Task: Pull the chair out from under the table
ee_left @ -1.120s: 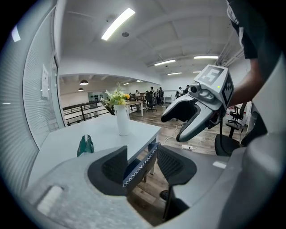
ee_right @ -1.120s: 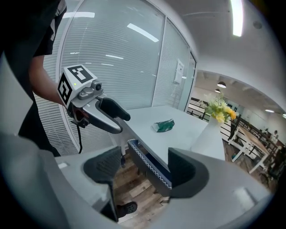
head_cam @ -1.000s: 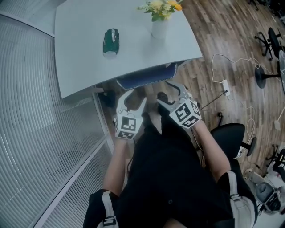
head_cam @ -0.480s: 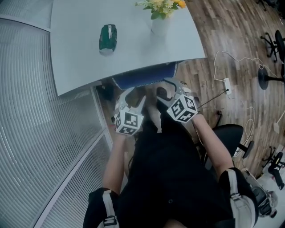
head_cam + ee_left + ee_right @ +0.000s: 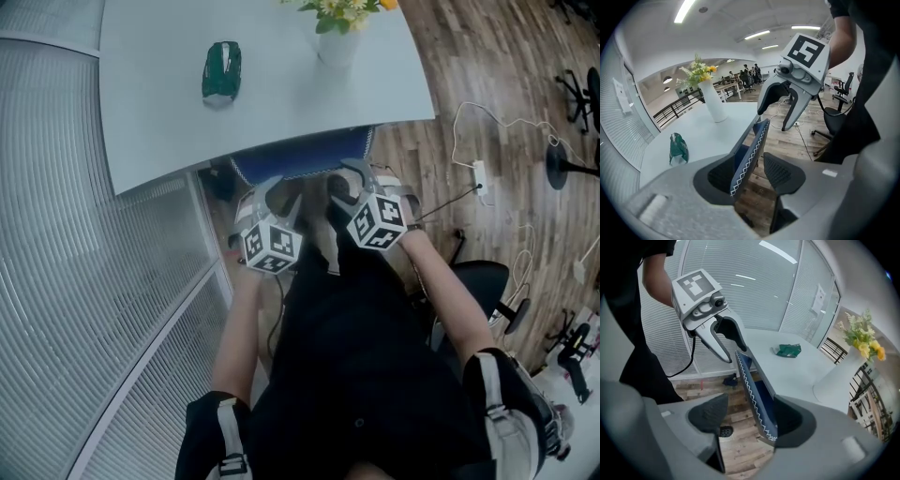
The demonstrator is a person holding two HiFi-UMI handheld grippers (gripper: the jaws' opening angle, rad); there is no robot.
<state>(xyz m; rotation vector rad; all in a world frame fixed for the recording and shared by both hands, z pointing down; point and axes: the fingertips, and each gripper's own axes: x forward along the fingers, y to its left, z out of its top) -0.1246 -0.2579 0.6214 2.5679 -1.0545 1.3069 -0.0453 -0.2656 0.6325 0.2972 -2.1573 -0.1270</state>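
Both grippers are coming down and away from the person's body compared with a moment back. The left gripper (image 5: 277,192) and the right gripper (image 5: 345,183) were hanging short of the chair, and they are now reaching its blue backrest (image 5: 300,159), one at each end of the top edge. The chair itself is sitting tucked in, with only that strip of backrest poking out past the near edge of the white worktop (image 5: 281,103).

In the left gripper view the jaws are standing spread with the zigzag-stitched edge of the backrest running up between them. The right gripper view is showing the same, jaws apart and straddling the edge. Neither one is pinching yet. To my eye the reach is nearly over, and closing on the backrest is what is coming next, before any pulling.

Plenty is out of sight. The worktop is covering the seat and the base, so I cannot tell whether the chair rolls or has plain legs. In each gripper view the backrest is hiding part of one pad, so I cannot say whether that pad is already touching. The person's dark clothing is blocking the floor (image 5: 469,112) just below the grippers, and the flowers in the vase (image 5: 336,47) are being cut off at the far edge of the head view.
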